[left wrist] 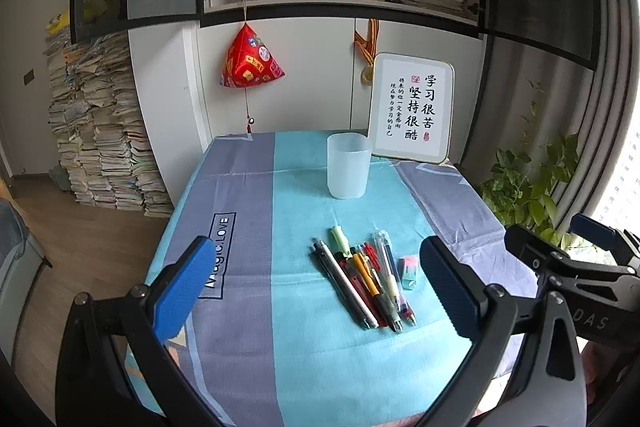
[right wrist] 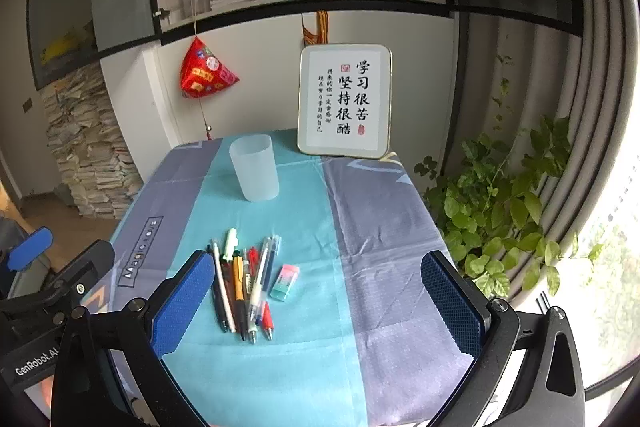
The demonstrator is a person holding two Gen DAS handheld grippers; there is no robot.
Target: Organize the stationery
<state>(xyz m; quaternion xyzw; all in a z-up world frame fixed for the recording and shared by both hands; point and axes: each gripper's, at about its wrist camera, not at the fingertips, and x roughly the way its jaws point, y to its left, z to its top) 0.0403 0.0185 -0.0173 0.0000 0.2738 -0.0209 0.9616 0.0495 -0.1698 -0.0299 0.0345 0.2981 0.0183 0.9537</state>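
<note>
Hovering above near tabletop (left wrist: pixel 460 227) edge: left tool (left wrist: pixel 316 291) and right tool (right wrist: pixel 318 303), both released, fingers spread, nothing grasped. Pens (left wrist: pixel 362 283) bundled loose on blue cloth, eraser (left wrist: pixel 409 271) just beside. Frosted cup (left wrist: pixel 348 166) upright farther back, apparently empty. Nothing sorted yet; judged at start, all items left to place.
</note>
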